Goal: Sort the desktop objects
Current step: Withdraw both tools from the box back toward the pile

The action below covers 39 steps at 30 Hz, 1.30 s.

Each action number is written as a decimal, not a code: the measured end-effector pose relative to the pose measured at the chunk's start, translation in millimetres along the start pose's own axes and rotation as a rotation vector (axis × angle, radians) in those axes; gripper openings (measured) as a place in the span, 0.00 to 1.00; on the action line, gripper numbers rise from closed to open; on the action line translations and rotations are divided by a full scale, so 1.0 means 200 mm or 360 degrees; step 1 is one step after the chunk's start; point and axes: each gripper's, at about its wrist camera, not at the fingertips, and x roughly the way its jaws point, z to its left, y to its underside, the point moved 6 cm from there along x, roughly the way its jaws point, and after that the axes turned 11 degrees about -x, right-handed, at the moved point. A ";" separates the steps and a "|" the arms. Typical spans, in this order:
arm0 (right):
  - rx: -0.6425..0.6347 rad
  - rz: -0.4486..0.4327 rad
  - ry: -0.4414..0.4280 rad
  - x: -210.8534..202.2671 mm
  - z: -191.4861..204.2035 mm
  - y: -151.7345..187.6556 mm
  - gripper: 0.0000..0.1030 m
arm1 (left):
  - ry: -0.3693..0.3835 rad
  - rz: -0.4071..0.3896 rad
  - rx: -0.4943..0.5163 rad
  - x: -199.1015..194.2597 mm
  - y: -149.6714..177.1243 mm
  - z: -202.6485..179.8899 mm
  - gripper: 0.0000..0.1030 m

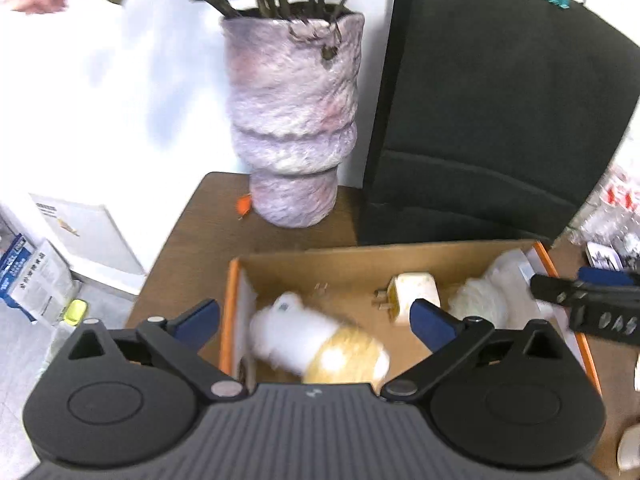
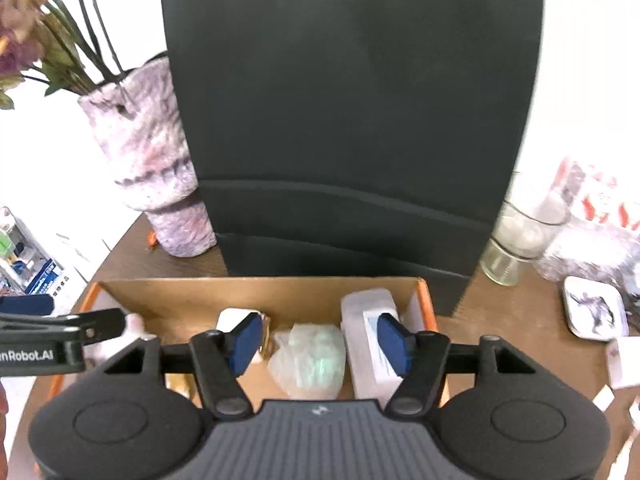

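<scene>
An open cardboard box [image 1: 304, 264] with orange edges sits on the brown table; it also shows in the right wrist view [image 2: 256, 292]. In it lie a white and yellow bottle [image 1: 320, 344], a white charger plug [image 1: 412, 296] and a crumpled clear bag [image 2: 310, 360] beside a white flat pack [image 2: 368, 320]. My left gripper [image 1: 316, 316] is open above the bottle, which lies blurred between and below the fingers. My right gripper [image 2: 320, 340] is open above the crumpled bag. The right gripper's finger shows at the right of the left wrist view [image 1: 584, 292].
A tall mottled pink vase [image 1: 292, 120] with a plant stands behind the box, next to a black paper bag [image 1: 492, 120]. A glass [image 2: 516, 240], a clear wrapped package [image 2: 592, 220] and a small square dish [image 2: 596, 312] are at right. The table edge [image 1: 168, 240] drops off at left.
</scene>
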 end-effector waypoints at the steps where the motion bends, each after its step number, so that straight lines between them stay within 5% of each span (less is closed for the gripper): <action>1: -0.0010 -0.0005 0.0015 -0.06 -0.01 0.02 0.66 | 0.0000 0.0002 0.0004 -0.04 0.03 0.01 1.00; 7: -0.0030 0.0005 0.0069 -0.33 -0.02 0.18 0.72 | -0.0045 -0.0046 -0.0049 -0.28 0.21 0.09 1.00; 20: -0.0124 -0.0075 -0.0044 -0.75 0.25 0.69 0.79 | 0.0066 -0.0245 0.0025 -0.67 0.74 0.13 1.00; 30: -0.0105 -0.0305 -0.0097 -0.99 0.48 1.23 0.79 | 0.0108 -0.0534 0.0017 -0.90 1.30 0.21 1.00; 39: -0.0128 -0.0459 0.0018 -1.10 0.62 1.74 0.78 | 0.0096 -0.0543 0.0042 -0.94 1.80 0.27 1.00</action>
